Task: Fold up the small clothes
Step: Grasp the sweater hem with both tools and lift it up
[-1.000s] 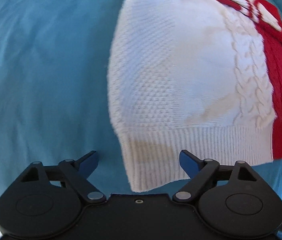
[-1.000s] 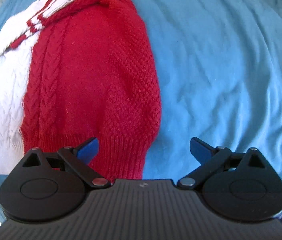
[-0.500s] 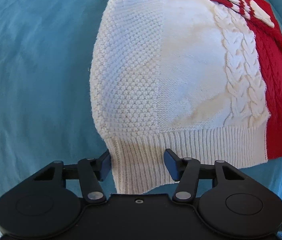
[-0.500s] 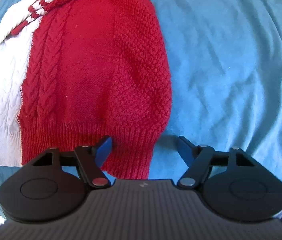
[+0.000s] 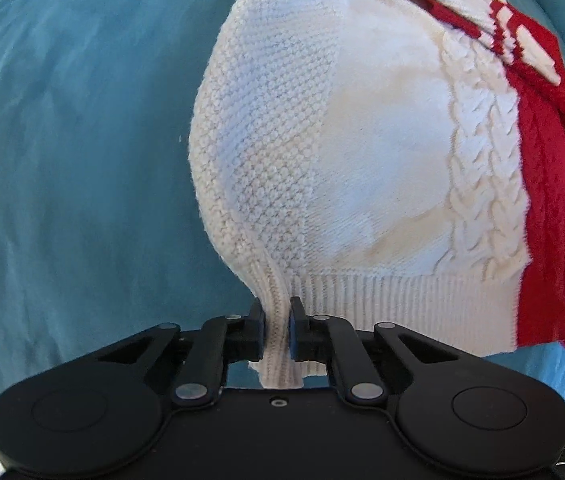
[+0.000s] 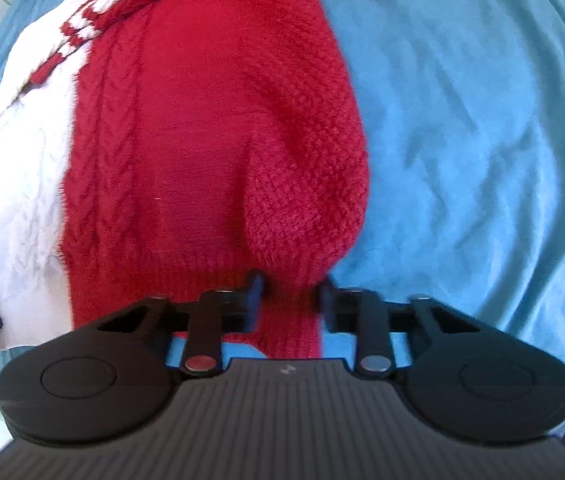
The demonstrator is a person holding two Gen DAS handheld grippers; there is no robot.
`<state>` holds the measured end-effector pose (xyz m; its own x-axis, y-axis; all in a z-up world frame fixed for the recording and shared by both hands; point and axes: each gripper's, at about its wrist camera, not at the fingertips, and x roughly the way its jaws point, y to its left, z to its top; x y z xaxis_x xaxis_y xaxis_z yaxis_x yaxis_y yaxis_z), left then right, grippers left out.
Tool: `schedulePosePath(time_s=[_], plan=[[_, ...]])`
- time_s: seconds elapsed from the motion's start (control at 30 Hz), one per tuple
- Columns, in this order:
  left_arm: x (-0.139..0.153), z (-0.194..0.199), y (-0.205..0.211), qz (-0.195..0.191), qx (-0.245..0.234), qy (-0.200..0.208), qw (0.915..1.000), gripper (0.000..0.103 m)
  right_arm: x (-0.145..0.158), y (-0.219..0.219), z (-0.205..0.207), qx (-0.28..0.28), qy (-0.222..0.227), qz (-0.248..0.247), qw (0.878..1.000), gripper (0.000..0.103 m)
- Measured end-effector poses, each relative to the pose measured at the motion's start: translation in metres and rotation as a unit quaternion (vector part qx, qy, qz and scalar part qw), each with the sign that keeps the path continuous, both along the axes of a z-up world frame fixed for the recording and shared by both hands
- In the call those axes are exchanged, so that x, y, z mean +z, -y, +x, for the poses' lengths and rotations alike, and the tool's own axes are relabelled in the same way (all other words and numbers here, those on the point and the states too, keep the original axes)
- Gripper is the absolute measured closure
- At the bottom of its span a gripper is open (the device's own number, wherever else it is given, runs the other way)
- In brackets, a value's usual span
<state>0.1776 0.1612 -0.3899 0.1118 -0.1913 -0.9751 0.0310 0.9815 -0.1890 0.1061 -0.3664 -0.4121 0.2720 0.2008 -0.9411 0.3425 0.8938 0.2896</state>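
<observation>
Grasp step: the left hand-held gripper has just closed on the sweater's white hem, low in frame; the right hand-held gripper clamps the red hem. Next, I judge, both lift together and fold it upward over the blue bedsheet.

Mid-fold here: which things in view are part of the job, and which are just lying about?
Part of the job:
- red and white knit sweater
- left claw, shut on the white hem corner, having just closed
- right claw, shut on the red hem corner, having just closed

Just lying about:
- blue sheet under the sweater; nothing else identifiable
</observation>
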Motion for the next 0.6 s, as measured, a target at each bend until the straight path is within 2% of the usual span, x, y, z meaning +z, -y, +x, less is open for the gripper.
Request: schedulePosePath(time_s=[0.13,0.3,0.43,0.6], plan=[[0.021,0.003,-0.003,-0.025,0.015,0.013,0.9995,0.092,0.017,0.003,0.004,0.003,0.013,0.013,1.000,0.077],[0.068,0.014,-0.001,-0.079,0.038,0.050,0.9949,0.092,0.060,0.016,0.010,-0.009,0.056,0.050,0.997,0.077],[0.110,0.036,0.005,-0.121,0.050,0.082,0.9880,0.092,0.104,0.026,0.028,-0.019,0.102,0.078,0.992,0.077],[0.161,0.086,0.010,-0.165,0.070,0.131,0.9751,0.092,0.156,0.045,0.070,-0.037,0.157,0.101,0.982,0.077]])
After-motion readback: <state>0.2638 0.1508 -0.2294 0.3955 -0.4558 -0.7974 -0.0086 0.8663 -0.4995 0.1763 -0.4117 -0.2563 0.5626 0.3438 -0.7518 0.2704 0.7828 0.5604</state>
